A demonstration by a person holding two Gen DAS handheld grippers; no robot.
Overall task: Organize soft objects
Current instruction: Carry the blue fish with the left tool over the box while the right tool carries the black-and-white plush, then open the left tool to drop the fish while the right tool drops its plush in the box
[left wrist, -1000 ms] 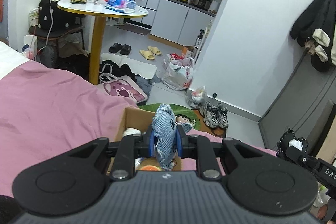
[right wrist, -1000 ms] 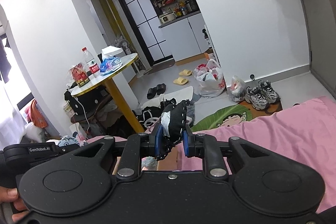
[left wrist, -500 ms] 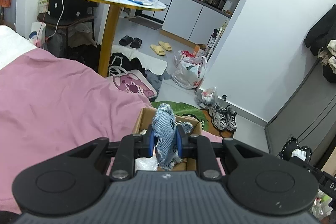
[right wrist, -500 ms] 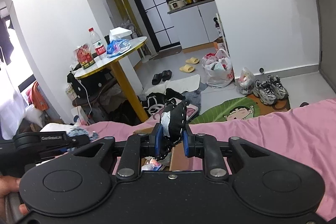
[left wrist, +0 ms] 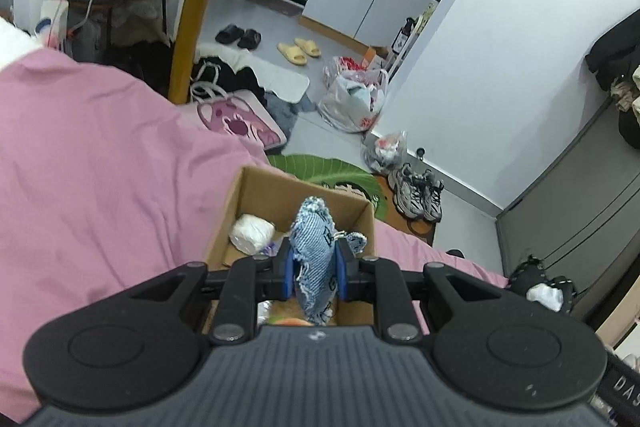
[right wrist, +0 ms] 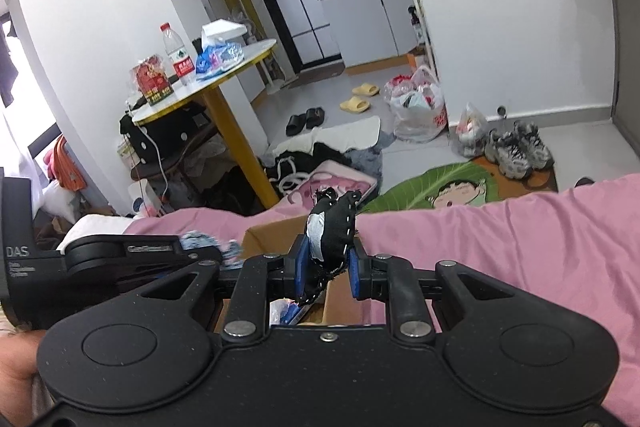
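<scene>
Left wrist view: our left gripper (left wrist: 316,269) is clamped on a frayed blue denim soft toy (left wrist: 314,251), the blue pads pressing its sides while the top sticks up above the jaws and a ragged hem hangs below. Just past it sits the open cardboard box (left wrist: 256,187) on the pink bedspread (left wrist: 100,167), close to the bed's foot edge; a white ball of yarn (left wrist: 252,233) lies against the box's left wall, and something orange shows at the near end, too hidden by the gripper for us to name. From the right wrist view, our right gripper (right wrist: 326,273) is closed on a black and white stitched soft toy (right wrist: 330,233), which stands upright between the pads, with the same box (right wrist: 276,231) under and ahead of it and the left gripper's body (right wrist: 116,259) just to its left. Beyond the bed we see the green leaf mat (right wrist: 440,187) on the floor and the round table (right wrist: 240,61) further off. We judge the step in hand to be carrying both toys to the box, with each gripper now over or near its opening. The next move, as we read it, calls for lowering each toy inside the walls before parting the jaws, one hand at a time so the grippers do not crowd each other, and clearing the yarn.
</scene>
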